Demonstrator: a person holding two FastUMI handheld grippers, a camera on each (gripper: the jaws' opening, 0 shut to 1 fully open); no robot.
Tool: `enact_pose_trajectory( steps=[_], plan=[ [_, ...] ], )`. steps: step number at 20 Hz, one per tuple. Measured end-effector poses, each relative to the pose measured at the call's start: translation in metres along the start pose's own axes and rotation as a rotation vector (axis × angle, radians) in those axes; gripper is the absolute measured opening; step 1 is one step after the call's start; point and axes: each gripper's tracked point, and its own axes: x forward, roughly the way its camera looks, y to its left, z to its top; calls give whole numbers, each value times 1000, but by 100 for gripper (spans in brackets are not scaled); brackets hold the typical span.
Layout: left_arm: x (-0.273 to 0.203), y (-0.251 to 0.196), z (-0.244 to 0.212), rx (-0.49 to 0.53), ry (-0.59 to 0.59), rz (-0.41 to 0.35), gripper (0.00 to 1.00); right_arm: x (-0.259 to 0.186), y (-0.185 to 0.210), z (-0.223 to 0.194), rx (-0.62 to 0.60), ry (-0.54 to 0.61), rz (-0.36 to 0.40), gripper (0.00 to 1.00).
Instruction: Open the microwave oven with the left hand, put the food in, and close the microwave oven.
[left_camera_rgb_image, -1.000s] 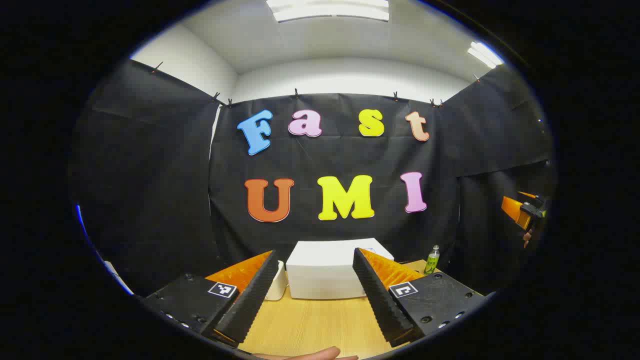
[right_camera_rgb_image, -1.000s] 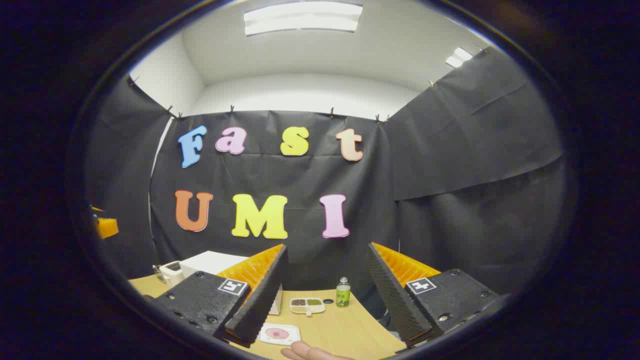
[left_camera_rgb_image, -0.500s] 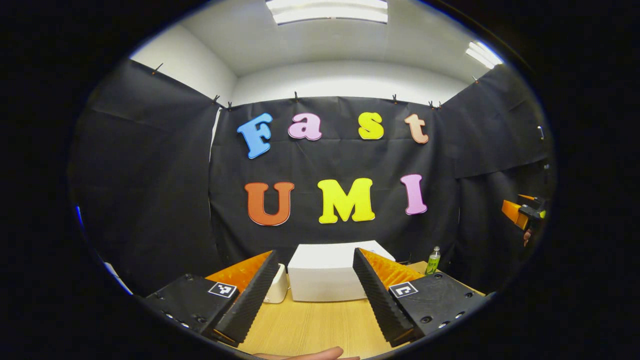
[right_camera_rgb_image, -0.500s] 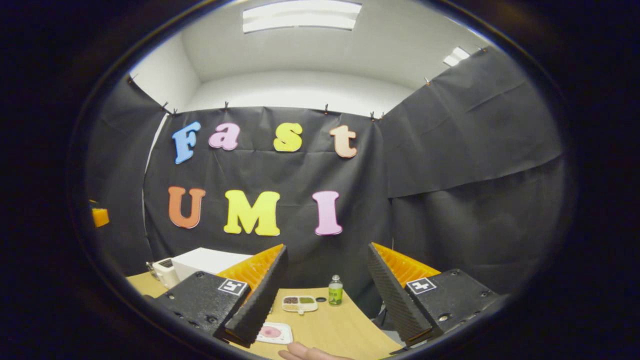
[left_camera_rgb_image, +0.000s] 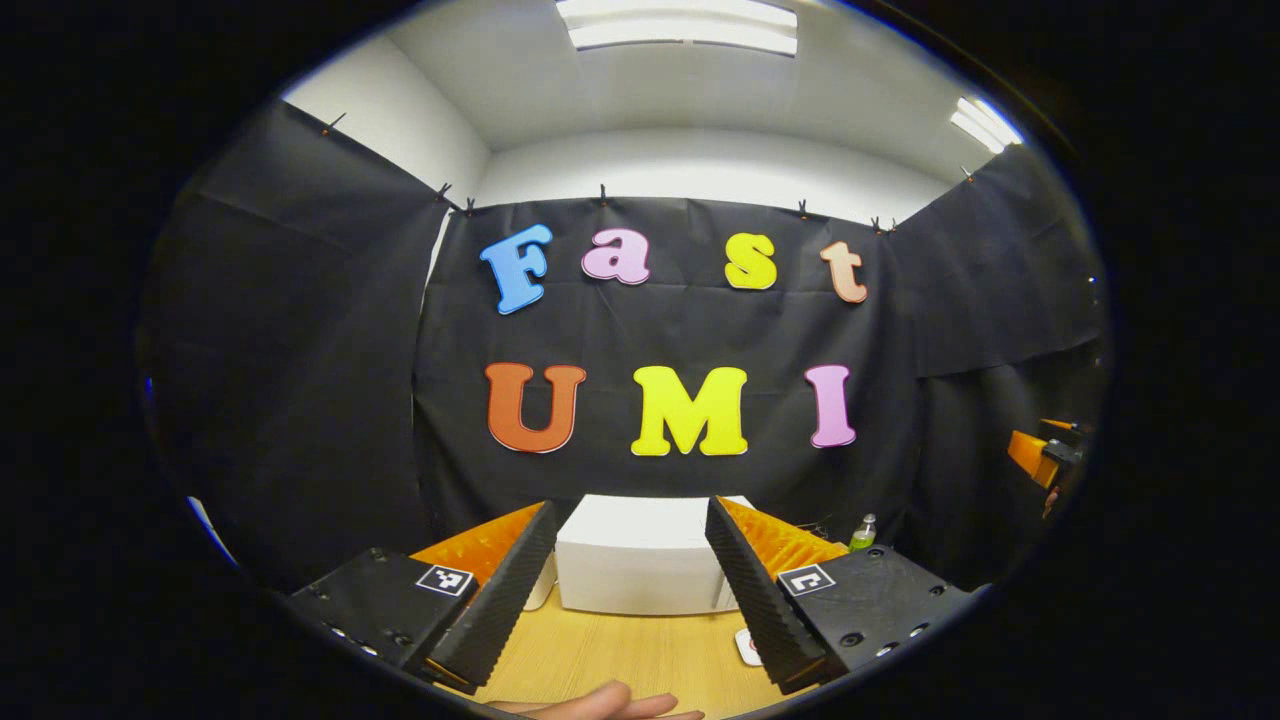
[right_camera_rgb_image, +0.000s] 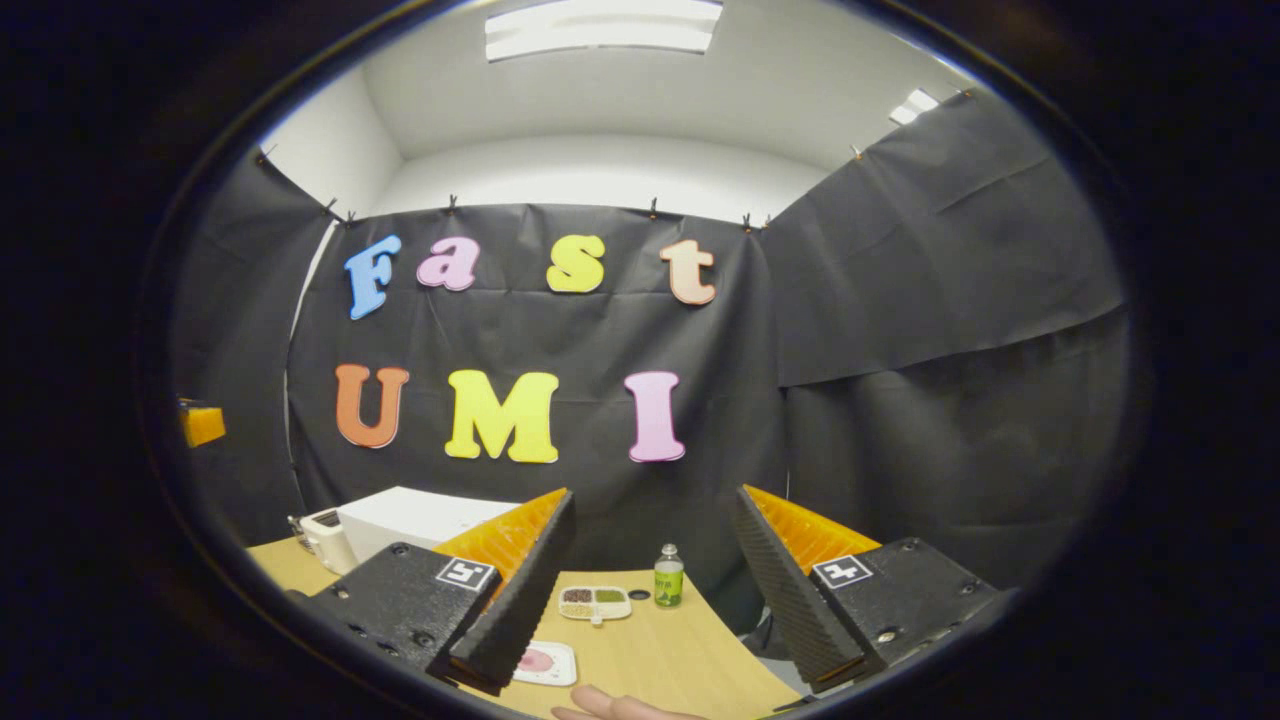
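Microwave oven (left_camera_rgb_image: 640, 570) framed between spread left fingers (left_camera_rgb_image: 495, 610)

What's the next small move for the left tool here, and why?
Probably bring the left tool forward and down toward the white microwave. Its jaws stand open and empty, well short of the microwave, which looks shut, and the plate of food lies untouched on the table.

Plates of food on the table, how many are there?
2. A small white plate with pink food lies nearest, partly behind the right gripper's finger; a divided tray of food sits farther back beside the green bottle. More may be hidden.
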Motion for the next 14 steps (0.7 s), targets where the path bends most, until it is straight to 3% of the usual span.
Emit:
enact_pose_trajectory(
  steps=[2, 3, 4, 5, 6, 7, 8, 9, 14],
  plan=[
    [23, 1, -12, 28, -2, 34, 95, 1, -1, -2, 2, -4, 7, 91],
    [35, -6, -22, 39, 5, 26, 95, 2, -2, -4, 2, -9, 9, 100],
    [46, -11, -32, 41, 9, 25, 95, 3, -4, -4, 2, -14, 8, 100],
    [58, -12, -41, 49, 9, 31, 95, 4, -6, -6, 2, -18, 8, 91],
    [70, -14, -52, 50, 18, 35, 95, 5, -8, -9, 3, -20, 9, 100],
    [82, -25, -64, 33, 30, 14, 95, 7, -8, -13, 7, -20, 13, 100],
    [92, -38, -78, 8, 54, -23, 95, 7, -8, -15, 10, -22, 16, 91],
    [102, -49, -92, -14, 73, -57, 95, 10, -10, -19, 11, -24, 15, 100],
    [155, -74, -145, 43, 78, -65, 95, 27, -10, -46, -2, -6, 21, 100]
  ],
)
